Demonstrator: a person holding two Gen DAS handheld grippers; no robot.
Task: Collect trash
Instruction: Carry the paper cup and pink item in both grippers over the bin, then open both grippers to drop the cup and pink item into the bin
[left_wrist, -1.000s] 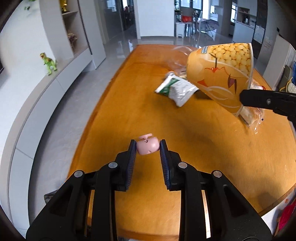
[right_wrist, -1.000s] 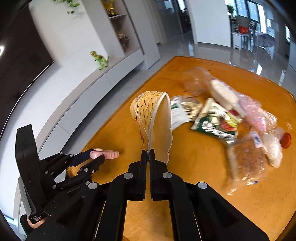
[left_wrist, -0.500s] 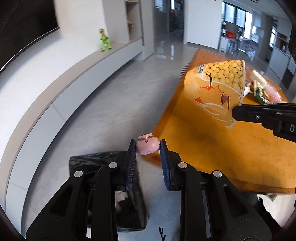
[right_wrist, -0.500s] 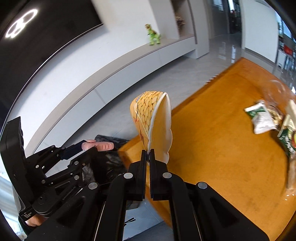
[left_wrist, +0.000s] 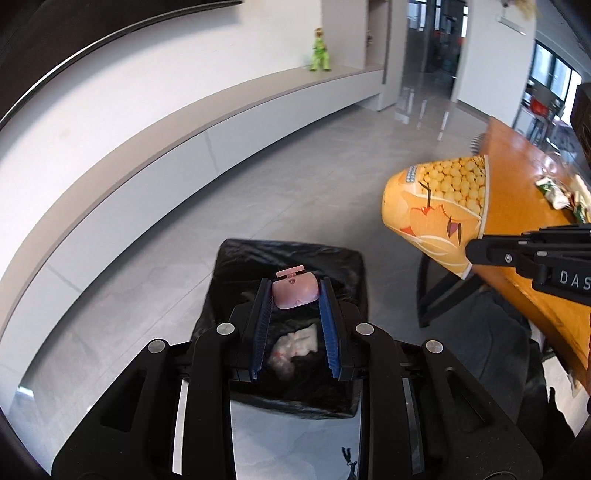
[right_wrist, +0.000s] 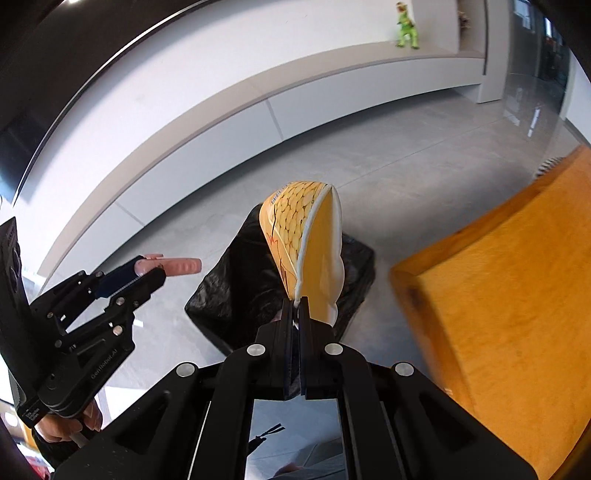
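The left gripper (left_wrist: 295, 295) fingers clamp a small pink cap (left_wrist: 294, 291) at their tips, directly above the black-lined trash bin (left_wrist: 288, 254) on the floor. The right gripper (right_wrist: 298, 310) fingers pinch the rim of a flattened yellow corn-print paper cup (right_wrist: 295, 232), which sticks up beyond them over the bin, with the orange surface (right_wrist: 509, 295) to their right.

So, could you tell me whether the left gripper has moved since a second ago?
Yes. The left gripper, shut on the pink cap, has swung off the table and now hangs over the black bin.
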